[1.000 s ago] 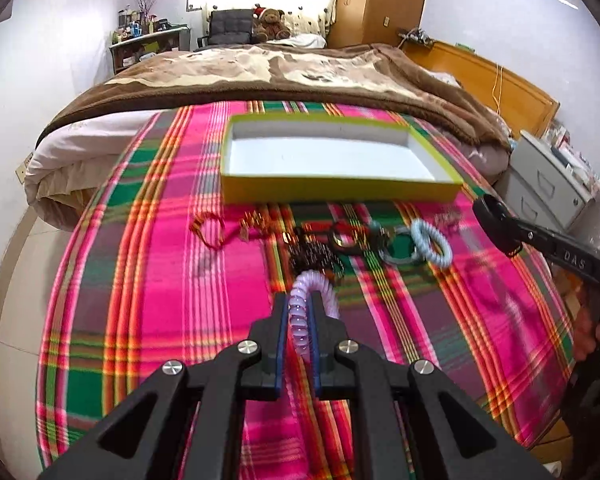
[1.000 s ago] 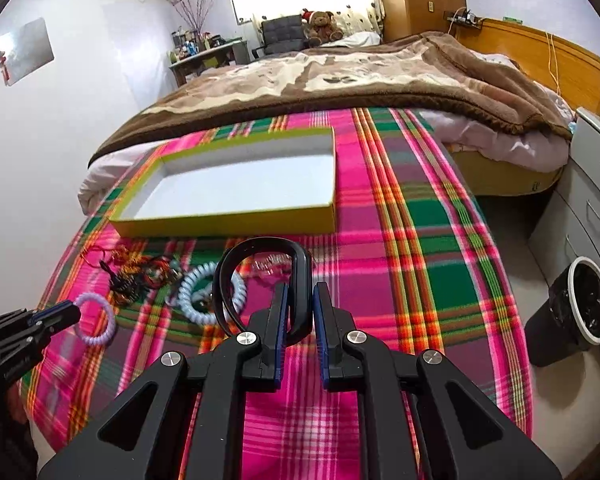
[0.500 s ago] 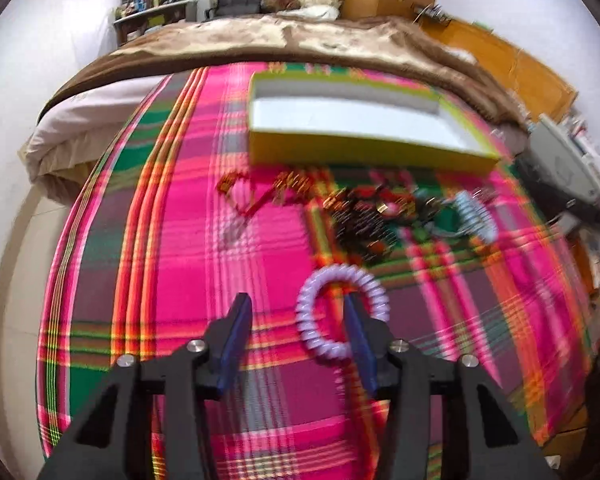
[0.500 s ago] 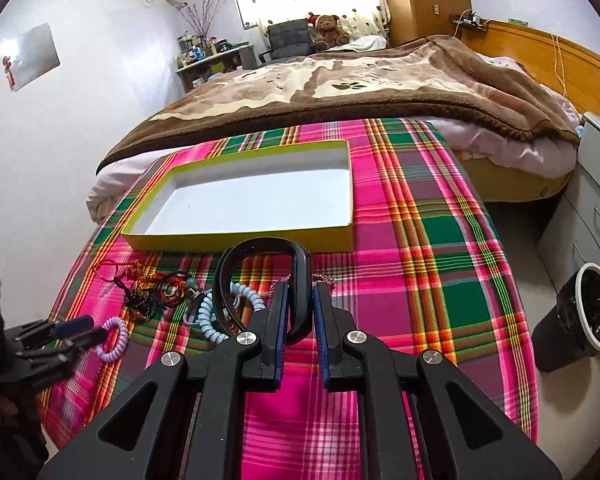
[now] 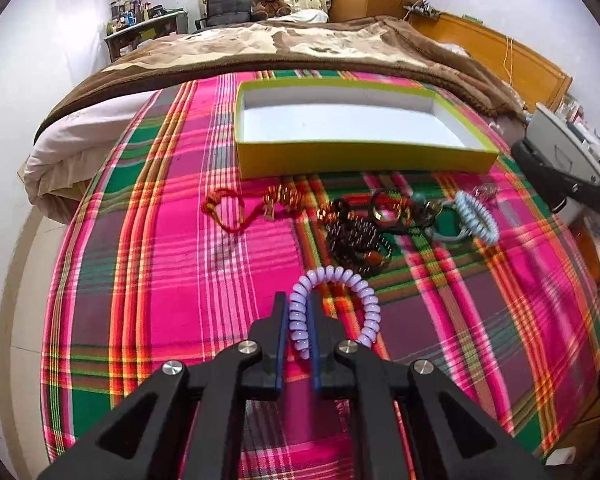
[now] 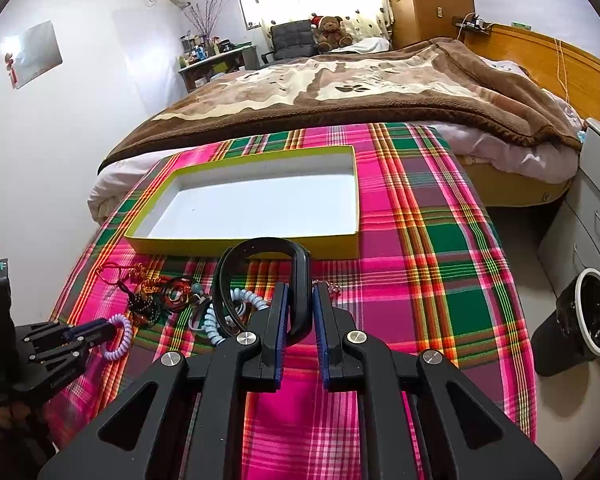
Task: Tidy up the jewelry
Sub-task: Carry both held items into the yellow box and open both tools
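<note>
Left wrist cam: our left gripper [image 5: 299, 316], jaws just reclosed, clamps lilac spiral coil bracelet [image 5: 334, 307] above plaid cloth [image 5: 172, 264], w/ right gripper [image 6: 300, 304] clamped on black plastic bangle [image 6: 260, 276] near yellow-green cardboard tray [image 6: 244, 245].

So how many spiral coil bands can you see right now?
2. The lilac coil band is pinched in the left gripper. The pale blue coil band lies on the cloth at the pile's right end. The pile may hide more.
</note>
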The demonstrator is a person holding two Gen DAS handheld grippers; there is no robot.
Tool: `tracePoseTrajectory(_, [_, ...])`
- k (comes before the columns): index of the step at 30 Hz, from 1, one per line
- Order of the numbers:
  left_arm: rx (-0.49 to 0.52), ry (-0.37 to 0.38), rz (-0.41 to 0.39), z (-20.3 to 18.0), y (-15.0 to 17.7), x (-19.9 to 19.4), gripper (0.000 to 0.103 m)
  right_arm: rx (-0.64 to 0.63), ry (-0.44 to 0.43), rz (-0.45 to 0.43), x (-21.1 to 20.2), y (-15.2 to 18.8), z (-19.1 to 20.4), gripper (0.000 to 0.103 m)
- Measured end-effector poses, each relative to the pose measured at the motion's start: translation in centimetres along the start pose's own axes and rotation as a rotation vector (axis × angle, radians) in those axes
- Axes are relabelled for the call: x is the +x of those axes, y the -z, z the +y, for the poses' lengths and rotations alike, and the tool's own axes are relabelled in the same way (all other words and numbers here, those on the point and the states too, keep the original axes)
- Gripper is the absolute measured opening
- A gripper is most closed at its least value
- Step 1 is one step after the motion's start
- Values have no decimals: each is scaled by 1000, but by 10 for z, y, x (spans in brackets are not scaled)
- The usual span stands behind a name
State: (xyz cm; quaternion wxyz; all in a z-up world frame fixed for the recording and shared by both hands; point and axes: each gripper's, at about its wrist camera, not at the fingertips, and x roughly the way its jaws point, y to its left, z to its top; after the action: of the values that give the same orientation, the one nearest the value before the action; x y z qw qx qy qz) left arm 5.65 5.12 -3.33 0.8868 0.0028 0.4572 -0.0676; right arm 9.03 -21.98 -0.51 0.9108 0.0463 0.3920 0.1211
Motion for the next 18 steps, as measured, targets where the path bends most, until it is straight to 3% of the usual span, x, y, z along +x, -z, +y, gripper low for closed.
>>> tracePoseTrajectory(8, [-18, 68, -94, 2, -43, -20, 10, -1, -1, -20, 2, -16, 1, 13])
tracePoseTrajectory(12, [-32, 67, -132, 8, -73, -14, 10, -6, 11, -16, 13, -33, 0, 13])
tracePoseTrajectory(18, [-67, 86, -128, 13, -109, 12, 10, -28, 39, 5, 41, -59, -2, 13])
